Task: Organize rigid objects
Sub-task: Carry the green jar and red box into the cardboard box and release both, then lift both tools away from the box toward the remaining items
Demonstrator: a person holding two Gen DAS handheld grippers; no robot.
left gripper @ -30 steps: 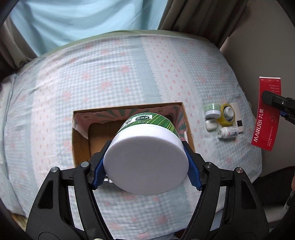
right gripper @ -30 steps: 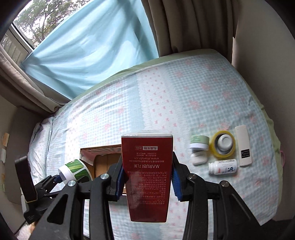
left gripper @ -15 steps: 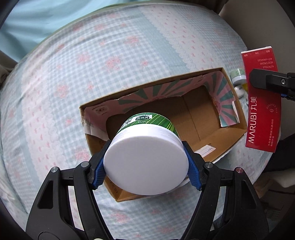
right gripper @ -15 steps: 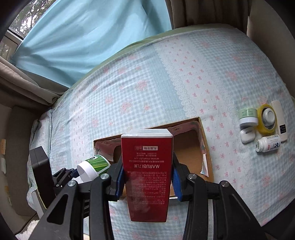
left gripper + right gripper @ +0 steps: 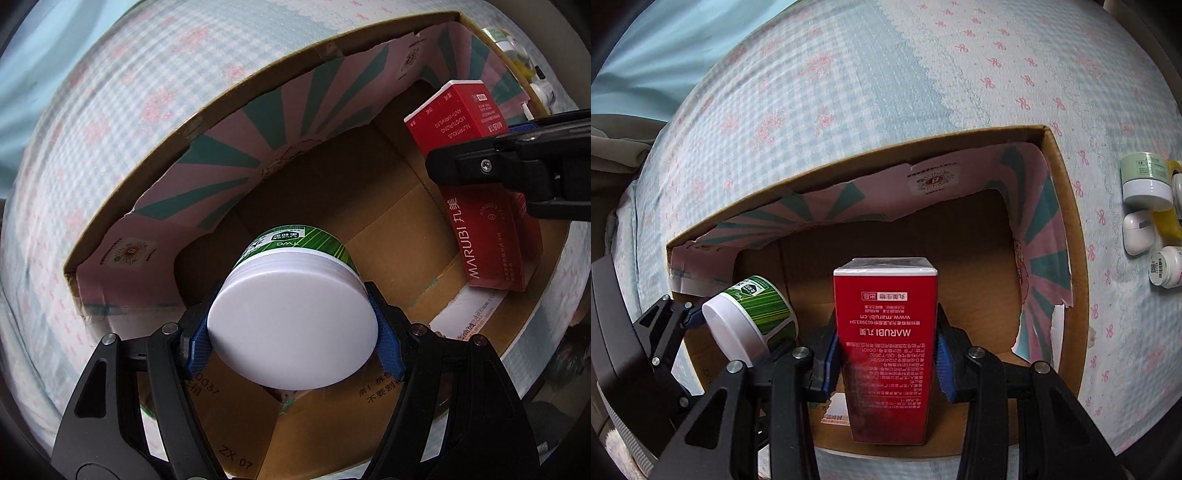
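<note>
Holding a green-striped jar [image 5: 291, 317] by its white lid, left gripper [image 5: 293, 343] hangs inside cardboard box [image 5: 369, 229] on the bed [image 5: 886, 74]. Right gripper [image 5: 886, 360] clamps red carton [image 5: 886, 347] over the box's right half; small containers [image 5: 1145, 181] lie outside.

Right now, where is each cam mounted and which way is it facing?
Left wrist: on the left tool, looking down into the cardboard box; its own fingers clamp the green jar.
Right wrist: on the right tool, looking steeply down into the box; its fingers clamp the red carton.
Shared: box, jar, carton; each view shows the other tool.
</note>
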